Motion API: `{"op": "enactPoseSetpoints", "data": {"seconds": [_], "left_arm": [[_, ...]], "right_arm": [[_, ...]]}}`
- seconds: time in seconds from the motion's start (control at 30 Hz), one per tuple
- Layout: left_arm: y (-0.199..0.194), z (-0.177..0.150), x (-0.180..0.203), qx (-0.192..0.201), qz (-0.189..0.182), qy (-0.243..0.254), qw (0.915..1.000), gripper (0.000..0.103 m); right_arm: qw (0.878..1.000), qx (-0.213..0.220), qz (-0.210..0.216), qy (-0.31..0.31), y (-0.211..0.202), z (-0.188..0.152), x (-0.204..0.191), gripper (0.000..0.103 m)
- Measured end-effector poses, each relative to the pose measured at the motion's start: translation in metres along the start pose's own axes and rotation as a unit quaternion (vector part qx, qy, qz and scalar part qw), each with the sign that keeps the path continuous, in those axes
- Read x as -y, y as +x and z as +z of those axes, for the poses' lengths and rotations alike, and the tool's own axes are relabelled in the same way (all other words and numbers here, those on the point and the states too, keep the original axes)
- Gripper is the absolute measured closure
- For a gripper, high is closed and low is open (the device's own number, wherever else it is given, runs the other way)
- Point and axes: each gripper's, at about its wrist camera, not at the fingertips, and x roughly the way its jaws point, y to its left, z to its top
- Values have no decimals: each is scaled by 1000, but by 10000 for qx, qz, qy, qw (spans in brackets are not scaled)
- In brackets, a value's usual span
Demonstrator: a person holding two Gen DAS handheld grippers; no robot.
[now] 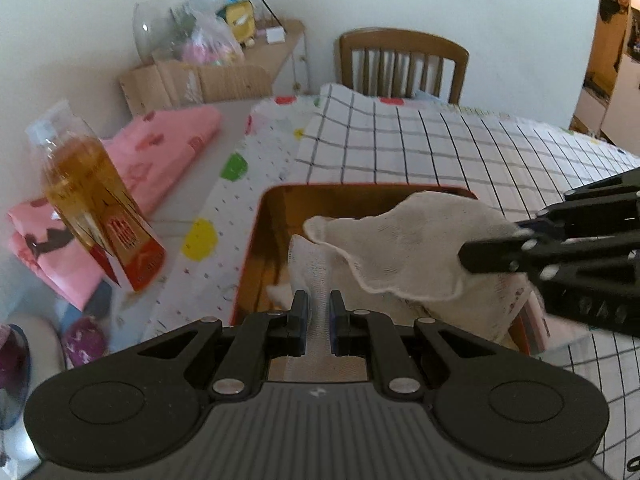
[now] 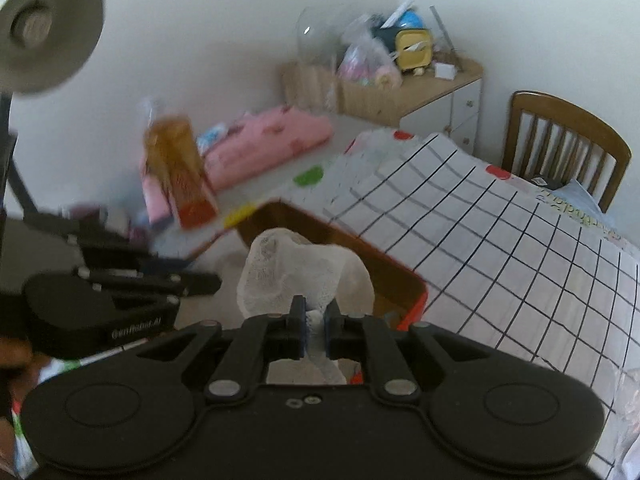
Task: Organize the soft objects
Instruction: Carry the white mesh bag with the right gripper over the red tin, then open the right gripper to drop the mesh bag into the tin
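left gripper (image 1: 319, 312) – pinching cloth (image 1: 404, 240); right gripper (image 2: 316, 318) – likewise, seemingly | over box (image 1: 256, 240) rim; bottle (image 1: 96, 196) near

The desk (image 1: 224, 120) is mostly hidden under a white cloth with coloured dots (image 1: 224, 216), and over that, toward the far and right edges, lies a second white cloth with a black grid (image 1: 420, 148). An open box with a red rim and brown inside walls (image 1: 276, 216) sits on the cloths near the near edge, with pale fabric inside it. Along the left edge, where bare grey desk shows, lies a folded pink cloth (image 1: 160, 160), and a clear bottle of amber liquid with a red label (image 1: 92, 196) stands just beside it.
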Motion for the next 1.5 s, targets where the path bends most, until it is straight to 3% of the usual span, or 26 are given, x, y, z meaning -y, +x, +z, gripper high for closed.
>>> {"op": "enactPoseSetpoints", "data": {"seconds": [0.2, 0.5, 0.6, 0.73, 0.77, 0.83, 1.07, 1.5], "left_arm": [[6, -5, 2, -160, -58, -44, 9998, 93], [12, -12, 1, -389, -80, -109, 9992, 90], [12, -13, -1, -395, -88, -197, 9990, 86], [11, -15, -4, -398, -114, -256, 9988, 67], [10, -16, -4, -394, -136, -265, 9988, 50], [7, -16, -3, -338, -144, -246, 9990, 32], [-7, -16, -3, -186, -101, -202, 9996, 32], [-54, -13, 3, 258, -163, -47, 9995, 31]], "right_arm": [[9983, -221, -148, -519, 8, -9, -16, 89], [9976, -401, -130, -557, 13, -15, -16, 83], [9972, -411, -136, -605, 12, -16, -17, 76], [9968, -404, -115, -684, 9, -17, -19, 65], [9967, -401, -97, -693, 8, -17, -20, 62], [9966, -381, -114, -715, 5, -18, -21, 56], [9975, -210, -80, -665, -11, -16, -21, 39], [9990, 251, -199, -298, -67, -22, -15, 27]]}}
